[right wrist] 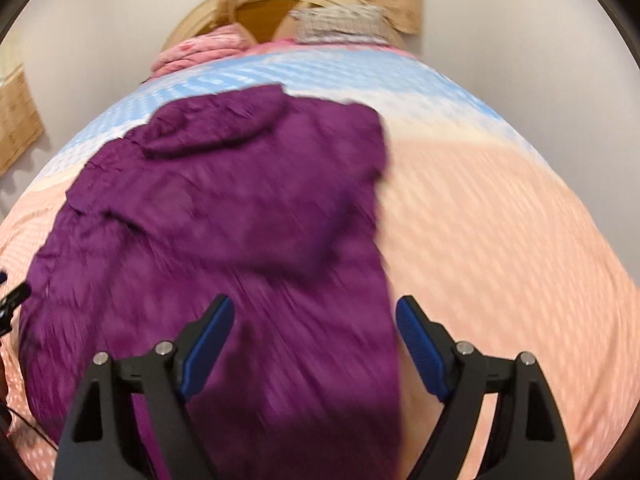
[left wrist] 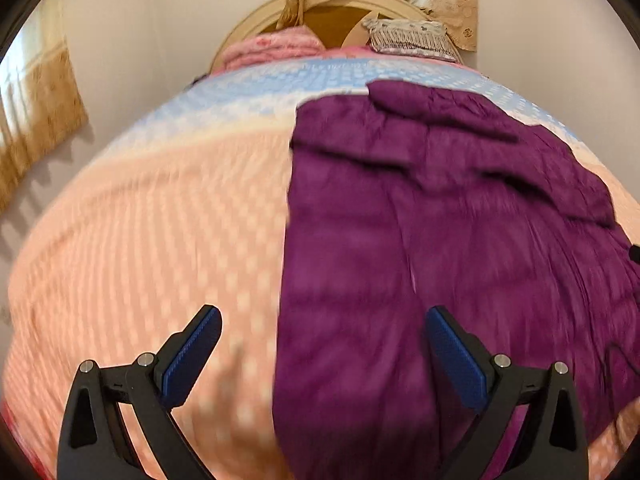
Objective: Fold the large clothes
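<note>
Judging from how the jacket (right wrist: pixel 224 216) lies, the fold is partway at best. It's a purple quilted piece spread lengthwise down the middle of the bed (left wrist: pixel 140 220), hood end toward the headboard (left wrist: pixel 320 20), hem end nearest both cameras.

Done, as far as shown:
- Both long sides look turned in: the left wrist view shows a clean straight left edge, the right wrist view a fairly straight right edge.
- A sleeve or flap seems laid across the upper body. Blur is heavy, so I can't tell the layer order.
- Hood lies flat at the top, not tucked.

Left:
- No crosswise fold yet. The jacket is at full length, so hem-to-collar folding is still due, likely one or two passes.
- Wrinkles on the upper part could use smoothing first.

Grippers:
- Left gripper (left wrist: pixel 322 354): jaws spread wide, nothing between the pads, hanging over the jacket's left edge near the hem.
- Right gripper (right wrist: pixel 314 344): jaws also apart and empty, over the right edge near the hem.
- Neither touches fabric that I can see.

Likely next: each gripper takes a hem corner and carries it toward the collar. Padded fabric is slippery and springy, so the fold may creep open.

Pillows (right wrist: pixel 340 26) and pink blanket (right wrist: pixel 200 50) at the head are well apart from the jacket.
</note>
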Demonstrator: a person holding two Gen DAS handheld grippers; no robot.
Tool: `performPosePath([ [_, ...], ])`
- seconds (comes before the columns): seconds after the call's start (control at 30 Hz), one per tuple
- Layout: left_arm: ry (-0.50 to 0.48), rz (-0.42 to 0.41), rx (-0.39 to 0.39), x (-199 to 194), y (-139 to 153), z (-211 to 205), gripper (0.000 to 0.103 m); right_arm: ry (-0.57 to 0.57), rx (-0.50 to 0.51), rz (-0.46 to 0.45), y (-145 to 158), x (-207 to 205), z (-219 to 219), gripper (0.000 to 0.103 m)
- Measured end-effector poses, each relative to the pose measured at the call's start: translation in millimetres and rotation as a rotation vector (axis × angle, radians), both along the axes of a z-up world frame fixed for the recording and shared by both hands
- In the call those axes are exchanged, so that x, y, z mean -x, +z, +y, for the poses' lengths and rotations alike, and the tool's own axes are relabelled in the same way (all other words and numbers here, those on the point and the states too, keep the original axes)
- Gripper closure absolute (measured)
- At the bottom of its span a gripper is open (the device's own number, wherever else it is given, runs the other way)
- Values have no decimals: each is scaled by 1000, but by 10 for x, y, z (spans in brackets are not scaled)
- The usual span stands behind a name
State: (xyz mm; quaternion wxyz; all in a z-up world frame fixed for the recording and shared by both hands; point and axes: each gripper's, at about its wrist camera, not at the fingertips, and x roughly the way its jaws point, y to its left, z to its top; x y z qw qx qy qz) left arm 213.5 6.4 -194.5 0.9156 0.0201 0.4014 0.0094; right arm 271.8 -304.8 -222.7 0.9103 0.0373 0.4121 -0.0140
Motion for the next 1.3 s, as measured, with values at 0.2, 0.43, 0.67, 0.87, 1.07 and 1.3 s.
performPosePath([
  [0.2, 17, 15, 20, 293, -175, -19, 1, -11, -12, 28, -165, 548, -65, 18],
  [0.43, -3, 19, 81, 533, -222, -68, 1, 16, -23, 58, -309, 934, 15, 18],
  [0.67, -115, 45, 190, 659, -212, -120, 60, 30, -83, 76, -309, 998, -40, 82],
  [0.87, -172, -42, 136, 796, 110, -169, 97, 68, -134, 1, -94, 1123, -24, 97],
  [1.07, -212, -223, 145, 1059, 802, -32, 99, 93, -142, -165, 490, 1410, -27, 98],
  [1.3, -236, -384, 194, 1462, 1557, 184, 99, 125, -143, -398, 1280, 1917, -52, 98],
])
